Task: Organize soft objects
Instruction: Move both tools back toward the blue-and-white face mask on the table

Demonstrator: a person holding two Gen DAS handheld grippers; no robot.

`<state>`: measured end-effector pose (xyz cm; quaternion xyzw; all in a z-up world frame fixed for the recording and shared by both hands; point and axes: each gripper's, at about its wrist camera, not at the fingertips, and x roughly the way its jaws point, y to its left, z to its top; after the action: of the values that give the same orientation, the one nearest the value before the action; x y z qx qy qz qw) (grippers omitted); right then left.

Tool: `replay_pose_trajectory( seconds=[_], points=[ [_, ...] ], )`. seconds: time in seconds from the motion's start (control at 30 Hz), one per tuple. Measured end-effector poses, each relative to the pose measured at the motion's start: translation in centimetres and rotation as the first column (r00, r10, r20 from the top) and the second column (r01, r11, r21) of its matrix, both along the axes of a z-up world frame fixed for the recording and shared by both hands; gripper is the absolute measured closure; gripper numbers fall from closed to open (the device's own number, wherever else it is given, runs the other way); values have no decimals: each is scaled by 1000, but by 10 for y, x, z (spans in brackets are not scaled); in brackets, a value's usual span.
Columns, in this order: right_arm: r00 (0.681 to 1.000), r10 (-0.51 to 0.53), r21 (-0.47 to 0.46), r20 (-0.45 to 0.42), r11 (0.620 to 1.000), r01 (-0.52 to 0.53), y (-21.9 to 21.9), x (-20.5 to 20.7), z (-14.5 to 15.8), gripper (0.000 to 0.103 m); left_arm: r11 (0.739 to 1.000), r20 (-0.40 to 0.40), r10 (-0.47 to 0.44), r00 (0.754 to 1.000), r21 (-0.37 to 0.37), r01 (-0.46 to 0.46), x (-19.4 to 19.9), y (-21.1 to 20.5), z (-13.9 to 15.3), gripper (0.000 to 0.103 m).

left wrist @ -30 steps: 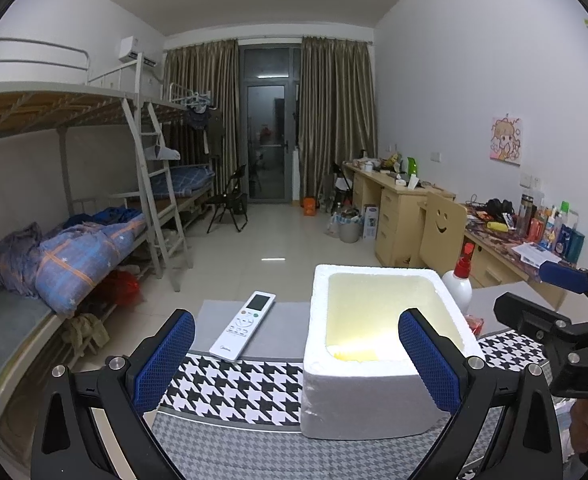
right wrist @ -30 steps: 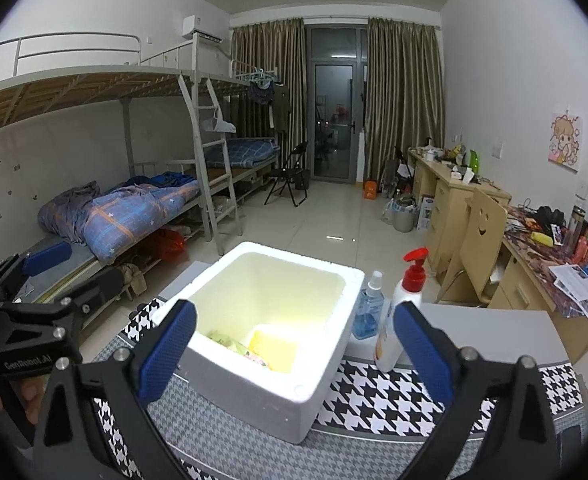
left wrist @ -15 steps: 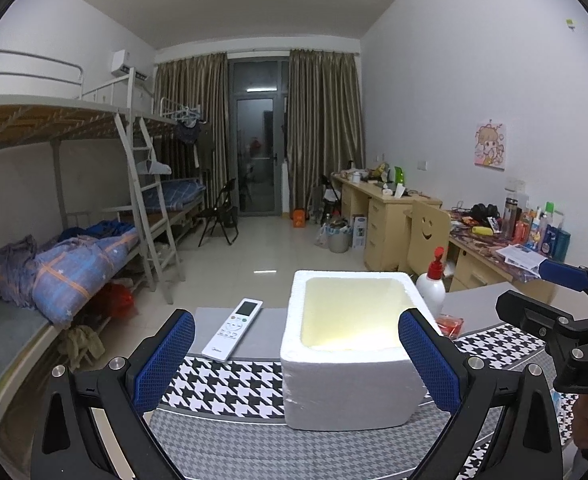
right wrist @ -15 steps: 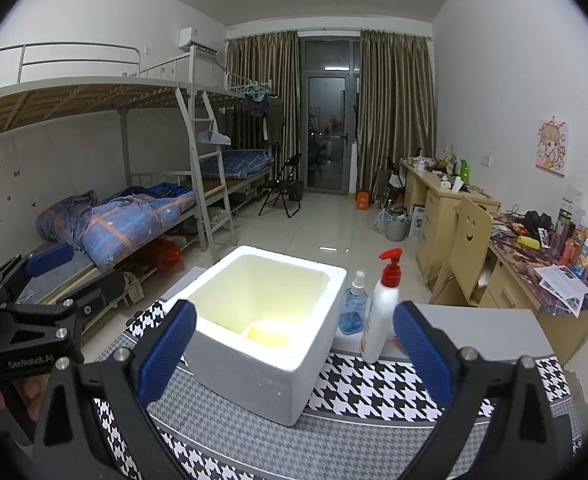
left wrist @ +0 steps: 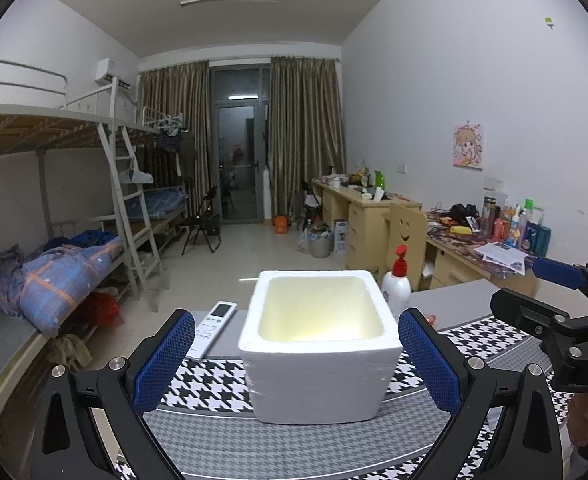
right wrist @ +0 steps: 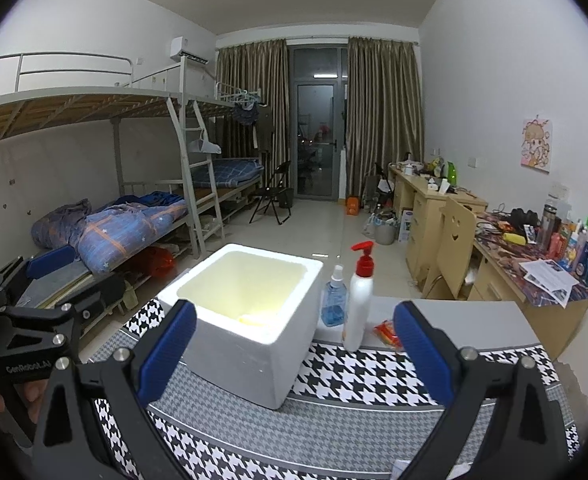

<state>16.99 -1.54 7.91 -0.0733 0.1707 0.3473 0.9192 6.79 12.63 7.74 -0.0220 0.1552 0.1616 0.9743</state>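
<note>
Foam box [left wrist: 318, 344]: white, open-topped, standing upright on a houndstooth cloth [left wrist: 213, 380] over a grey table [right wrist: 474, 320]. In the left wrist view it sits dead centre, between the two fingers. In the right wrist view [right wrist: 249, 308] it lies at 11 o'clock from the gripper. Something pale yellow [right wrist: 253, 319] lies at the bottom; what it is cannot be told.

Left gripper [left wrist: 296, 360]: released, blue pads wide apart, nothing between them but air; held back from the box. Its body also shows at 9 o'clock in the right wrist view.

Right gripper [right wrist: 294, 348]: released, pads wide apart, empty; held back from the box. Its body shows at 3 o'clock in the left wrist view.

Pump bottle [right wrist: 360, 300]: white, red pump, upright, just beside the box at its 3 o'clock.

Spray bottle [right wrist: 335, 298]: blue, clear, upright, between box and pump bottle, slightly behind.

Red packet [right wrist: 388, 330]: lying flat on the table, at 4 o'clock from the pump bottle.

Remote [left wrist: 213, 330]: white, flat on the table, at 9 o'clock from the box in the left wrist view, near but apart.
</note>
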Motion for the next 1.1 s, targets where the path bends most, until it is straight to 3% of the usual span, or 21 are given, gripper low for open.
replay_pose_trajectory(
  seconds=[1.1],
  points=[
    [996, -92, 30, 6, 995, 92, -76, -15, -10, 3, 989, 27, -146, 989, -9, 147, -9, -61, -14, 1]
  ],
)
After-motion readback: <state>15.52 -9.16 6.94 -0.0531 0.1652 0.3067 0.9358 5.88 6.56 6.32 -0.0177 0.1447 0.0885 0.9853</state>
